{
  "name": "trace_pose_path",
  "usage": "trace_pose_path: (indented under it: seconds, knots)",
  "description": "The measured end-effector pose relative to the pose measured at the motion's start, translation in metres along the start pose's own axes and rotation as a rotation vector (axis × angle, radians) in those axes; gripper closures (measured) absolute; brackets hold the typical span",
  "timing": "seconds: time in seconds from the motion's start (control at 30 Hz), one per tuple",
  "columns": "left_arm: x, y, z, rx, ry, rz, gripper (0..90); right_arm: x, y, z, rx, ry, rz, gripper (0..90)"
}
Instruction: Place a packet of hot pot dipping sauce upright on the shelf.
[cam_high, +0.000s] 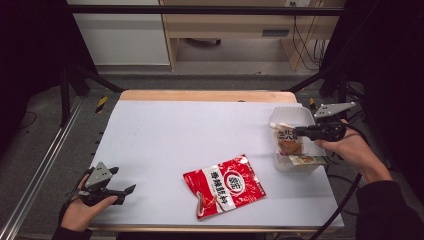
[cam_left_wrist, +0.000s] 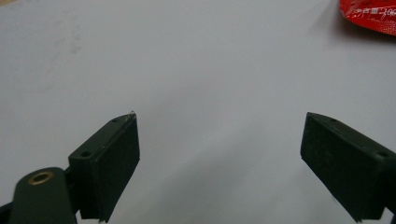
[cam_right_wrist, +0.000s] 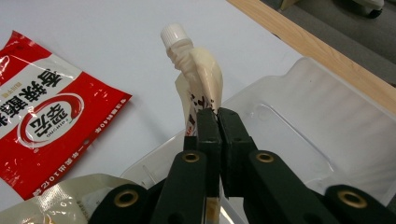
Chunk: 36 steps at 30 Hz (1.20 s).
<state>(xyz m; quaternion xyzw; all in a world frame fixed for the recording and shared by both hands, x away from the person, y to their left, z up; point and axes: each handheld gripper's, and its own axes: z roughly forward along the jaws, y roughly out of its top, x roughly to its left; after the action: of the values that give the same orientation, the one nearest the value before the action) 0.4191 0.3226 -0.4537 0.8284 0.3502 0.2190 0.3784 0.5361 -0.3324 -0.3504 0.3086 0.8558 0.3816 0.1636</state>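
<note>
A cream pouch (cam_right_wrist: 198, 79) with a white screw cap hangs pinched between the jaws of my right gripper (cam_right_wrist: 217, 112), which is shut on it. In the high view that gripper (cam_high: 298, 132) holds the pouch (cam_high: 289, 142) over a clear plastic tray (cam_high: 287, 114) at the table's right side. A flat beige packet (cam_high: 307, 160) lies at the tray's near edge. A red snack bag (cam_high: 225, 186) lies flat on the white table near the front middle. My left gripper (cam_high: 124, 180) rests at the front left, open, with nothing between its jaws (cam_left_wrist: 219, 135).
The white table top (cam_high: 190, 135) has a wooden strip along its far edge (cam_high: 205, 95). A corner of the red bag (cam_left_wrist: 369, 16) shows at the top right of the left gripper view. Dark frame posts stand at both sides.
</note>
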Motion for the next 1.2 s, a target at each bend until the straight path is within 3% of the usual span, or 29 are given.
trace_pose_path:
  seconds: [0.27, 0.5, 1.0, 1.2]
  knots:
    - [-0.001, 0.001, -0.001, -0.002, 0.0, 0.004, 11.6, 0.008, 0.0, -0.003, 0.041, -0.045, -0.021, 84.0]
    - [-0.001, 0.001, -0.001, -0.005, -0.003, 0.006, 11.6, 0.013, -0.004, -0.007, 0.047, -0.061, -0.003, 83.4]
    - [-0.001, 0.001, -0.001, -0.005, -0.002, 0.005, 11.6, 0.014, -0.004, -0.007, 0.05, -0.063, 0.002, 83.2]
    - [-0.001, 0.001, -0.002, -0.012, -0.003, 0.003, 11.6, 0.017, -0.003, -0.007, 0.057, -0.07, -0.001, 73.1]
